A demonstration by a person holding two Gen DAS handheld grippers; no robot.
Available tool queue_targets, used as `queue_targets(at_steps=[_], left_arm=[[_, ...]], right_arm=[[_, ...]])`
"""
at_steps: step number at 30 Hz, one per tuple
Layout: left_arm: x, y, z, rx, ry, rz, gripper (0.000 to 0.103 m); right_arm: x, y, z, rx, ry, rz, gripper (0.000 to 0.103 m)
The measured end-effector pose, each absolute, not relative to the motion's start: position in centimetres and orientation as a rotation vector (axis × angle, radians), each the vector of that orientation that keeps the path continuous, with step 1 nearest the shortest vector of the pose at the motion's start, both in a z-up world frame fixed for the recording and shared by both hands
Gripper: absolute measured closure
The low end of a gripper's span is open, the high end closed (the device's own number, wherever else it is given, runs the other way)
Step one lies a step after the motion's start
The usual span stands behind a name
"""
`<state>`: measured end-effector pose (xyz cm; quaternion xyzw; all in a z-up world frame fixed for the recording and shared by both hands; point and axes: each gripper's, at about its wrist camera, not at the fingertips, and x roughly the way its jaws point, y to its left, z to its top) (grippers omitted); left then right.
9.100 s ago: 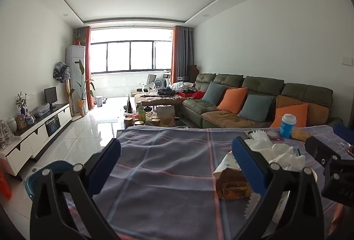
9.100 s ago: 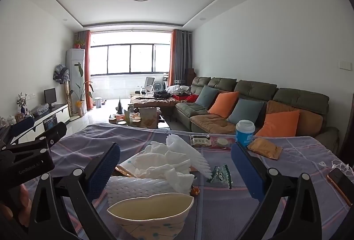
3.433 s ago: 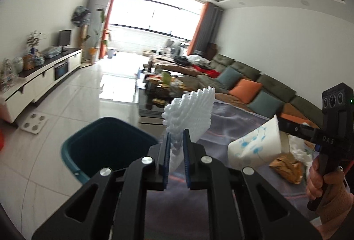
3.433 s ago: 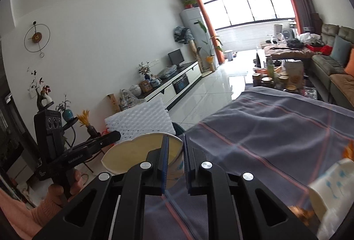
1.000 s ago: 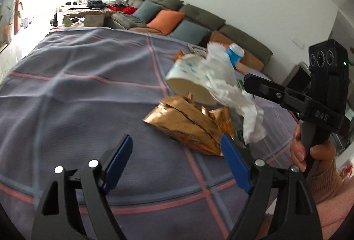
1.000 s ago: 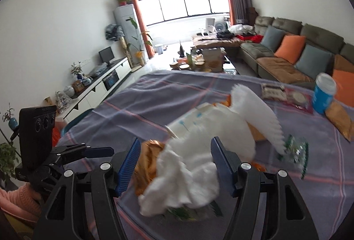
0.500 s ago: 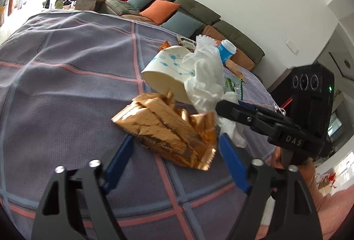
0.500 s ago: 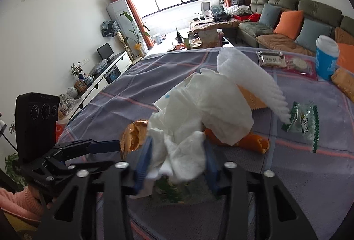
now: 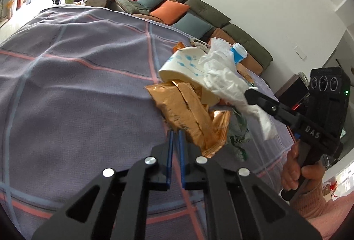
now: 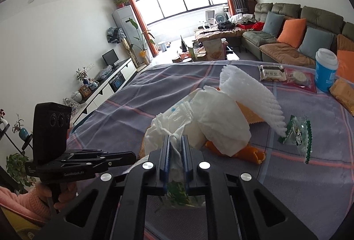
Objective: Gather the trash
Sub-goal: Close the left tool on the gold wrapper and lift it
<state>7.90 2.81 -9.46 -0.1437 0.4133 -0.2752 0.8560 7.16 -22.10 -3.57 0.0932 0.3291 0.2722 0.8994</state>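
Both my grippers have closed: left gripper [image 9: 174, 132] pinches the gold wrapper [image 9: 188, 111], right gripper [image 10: 176, 138] clamps the white tissue [image 10: 199, 122] on the cloth [image 9: 77, 62].

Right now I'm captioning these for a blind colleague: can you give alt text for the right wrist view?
The right gripper has its jaws shut on crumpled white tissue in a trash pile on a plaid tablecloth. White foam netting and a green wrapper lie beyond; the left gripper reaches in alongside.

Paper cup [image 9: 183, 62] lies on the table [image 9: 77, 76], behind the wrapper [image 9: 185, 111].
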Motion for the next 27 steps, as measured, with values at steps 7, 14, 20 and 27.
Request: queue_targets(at_steps=[7,14,20,27], left_arm=[[7.6,2.7,-9.1,-0.323,0.882,-0.632,0.06],[8.8,1.1,-8.8,-0.325,0.899,-0.66,0.043],[10.6,-0.3,-9.1,-0.307,0.937,-0.604,0.053],[10.2,0.0,-9.2,-0.285,0.922,-0.581,0.074]], right_arm=[[7.4,-21.9,-3.2,0.193,0.67,0.559,0.093],[7.5,-23.0,-3.5,0.217,0.668,0.536,0.093],[7.5,-23.5,-3.9,0.233,0.673,0.531,0.093],[7.6,-23.5,-3.9,0.239,0.668,0.548,0.093]])
